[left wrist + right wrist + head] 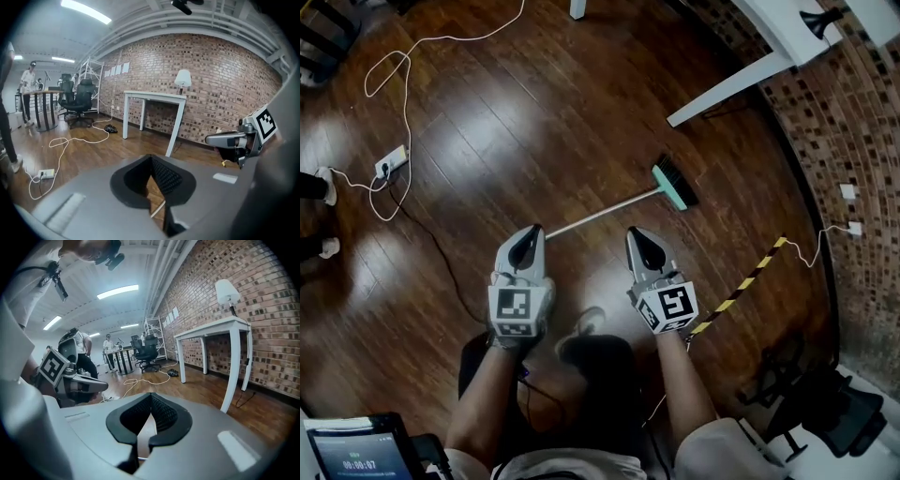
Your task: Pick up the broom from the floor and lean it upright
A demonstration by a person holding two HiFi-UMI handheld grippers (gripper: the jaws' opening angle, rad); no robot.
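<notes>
The broom (673,183) lies flat on the floor (487,122), brush end toward the white table (727,86); farther from the table, the left gripper (530,242) and right gripper (642,246) hang near its handle; both have jaws pressed together, holding nothing.

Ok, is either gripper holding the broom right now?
No, the broom lies flat on the wooden floor, while the left gripper and right gripper are both shut and empty.

Floor (487,122): dark wood planks, glossy, mirrors the lamps. Wall (225,79): rough brick. Left gripper (151,161) shell: matt grey plastic; pads (165,178) black, ribbed.
</notes>
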